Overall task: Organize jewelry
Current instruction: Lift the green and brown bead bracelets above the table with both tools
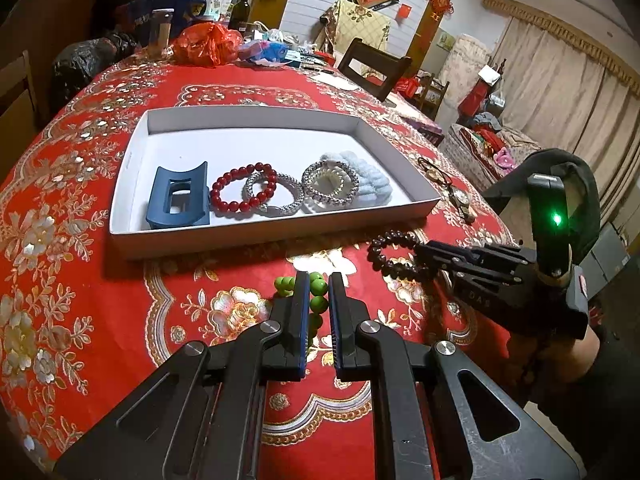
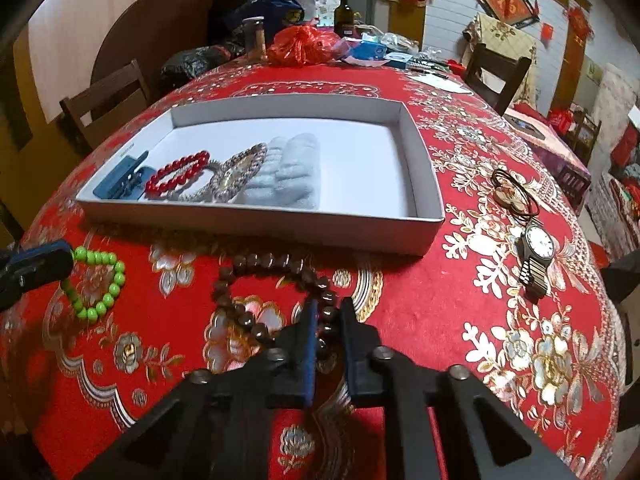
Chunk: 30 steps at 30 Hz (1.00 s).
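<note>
A white tray [image 1: 132,168] on the red tablecloth holds a blue hair clip [image 1: 178,196], a red bead bracelet [image 1: 244,190], silver bracelets [image 1: 274,194] and pale blue scrunchies [image 1: 360,176]. My left gripper [image 1: 319,280] is shut on a green bead bracelet [image 1: 320,286], in front of the tray; the bracelet also shows in the right wrist view [image 2: 100,284]. My right gripper [image 2: 329,304] is shut on a dark brown bead bracelet [image 2: 256,264], which also shows in the left wrist view [image 1: 386,252], just before the tray's front wall.
A wristwatch [image 2: 536,252] and a brown hair tie [image 2: 514,196] lie on the cloth right of the tray. Bags, a bottle [image 2: 344,10] and clutter crowd the table's far end. Chairs [image 2: 498,76] stand around the table.
</note>
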Motion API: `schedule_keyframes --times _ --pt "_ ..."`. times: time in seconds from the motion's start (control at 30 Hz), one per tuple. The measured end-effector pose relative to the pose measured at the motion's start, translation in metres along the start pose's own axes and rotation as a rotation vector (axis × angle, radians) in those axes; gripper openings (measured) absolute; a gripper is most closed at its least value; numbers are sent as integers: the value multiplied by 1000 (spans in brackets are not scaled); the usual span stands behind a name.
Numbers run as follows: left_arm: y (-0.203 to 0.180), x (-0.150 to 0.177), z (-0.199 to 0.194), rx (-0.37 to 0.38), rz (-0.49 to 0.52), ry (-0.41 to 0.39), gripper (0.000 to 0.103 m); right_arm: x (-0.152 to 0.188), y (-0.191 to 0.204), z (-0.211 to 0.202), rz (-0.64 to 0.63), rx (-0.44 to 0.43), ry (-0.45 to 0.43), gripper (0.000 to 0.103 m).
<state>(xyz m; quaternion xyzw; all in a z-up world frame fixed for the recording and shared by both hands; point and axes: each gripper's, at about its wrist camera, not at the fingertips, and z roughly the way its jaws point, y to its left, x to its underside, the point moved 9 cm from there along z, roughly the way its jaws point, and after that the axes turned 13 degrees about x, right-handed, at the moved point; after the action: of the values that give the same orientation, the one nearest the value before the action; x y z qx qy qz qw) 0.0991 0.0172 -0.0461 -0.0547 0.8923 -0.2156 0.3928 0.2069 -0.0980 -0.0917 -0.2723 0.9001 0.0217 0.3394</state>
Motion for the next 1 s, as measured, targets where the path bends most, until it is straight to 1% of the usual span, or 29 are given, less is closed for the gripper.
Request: schedule_keyframes --times 0.13,0.27,0.4,0.6,0.7,0.8,1.0 --pt "0 -1 -3 -1 3 -2 8 4 -4 -8 46 9 1 8" --pt "2 -1 -5 -4 -2 -4 8 1 -5 -35 88 -5 -64 8" --pt "1 -4 -11 -7 -2 -13 8 -10 -7 -71 114 -30 -132 8" --pt "-1 -8 -22 -15 3 -27 8 -25 -7 -108 145 -57 -190 8" --pt "-2 -9 -28 -15 5 -35 8 -30 -7 -119 150 -64 -210 8" --pt "-3 -11 -35 5 1 -47 8 -32 -6 -124 154 -69 -222 8" --pt "-4 -18 -42 22 -5 -72 8 -38 -2 -125 151 -81 -233 8"
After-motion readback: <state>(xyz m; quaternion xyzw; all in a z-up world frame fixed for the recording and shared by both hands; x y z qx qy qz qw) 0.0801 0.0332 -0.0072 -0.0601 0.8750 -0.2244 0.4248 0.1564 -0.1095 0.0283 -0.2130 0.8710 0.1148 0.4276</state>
